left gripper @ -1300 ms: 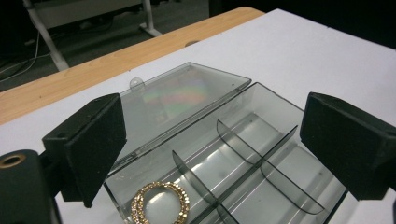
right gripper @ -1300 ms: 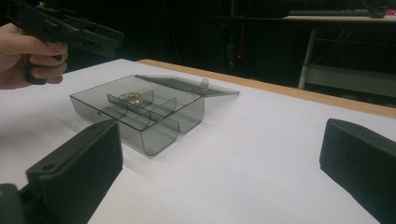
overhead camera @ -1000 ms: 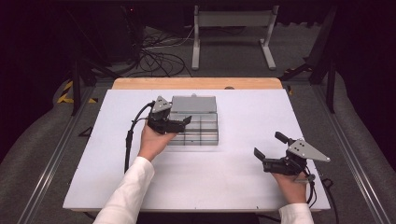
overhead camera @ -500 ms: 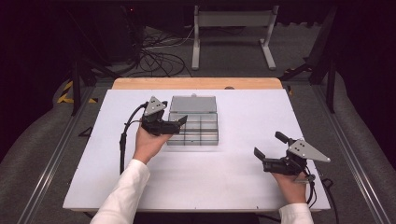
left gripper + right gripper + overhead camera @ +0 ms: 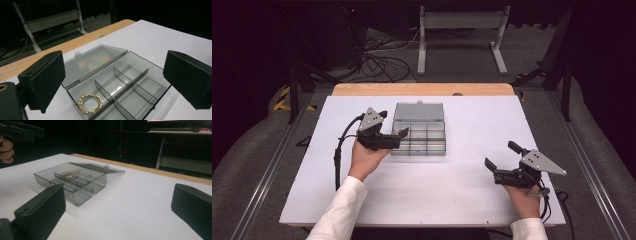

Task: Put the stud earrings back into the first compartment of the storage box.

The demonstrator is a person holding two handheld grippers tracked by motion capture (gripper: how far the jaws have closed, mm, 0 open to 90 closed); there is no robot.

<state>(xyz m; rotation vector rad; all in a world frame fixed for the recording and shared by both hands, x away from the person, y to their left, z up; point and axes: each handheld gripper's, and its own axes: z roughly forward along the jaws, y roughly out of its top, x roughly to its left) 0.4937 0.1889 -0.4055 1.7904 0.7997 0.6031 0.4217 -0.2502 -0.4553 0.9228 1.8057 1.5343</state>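
Gold bracelet (image 5: 89, 103) lies in a corner compartment of the open organiser box (image 5: 419, 135), mid-tabletop. Left hand-held gripper (image 5: 401, 133) hovers just beside it, jaws spread, empty. Right hand-held gripper (image 5: 500, 160) agape, well apart.

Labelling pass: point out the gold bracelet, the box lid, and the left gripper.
gold bracelet (image 5: 89, 103): left gripper view, on its chain ring.
box lid (image 5: 92, 62): left gripper view, middle of the open panel.
left gripper (image 5: 403, 133): high view, between its fingertips.
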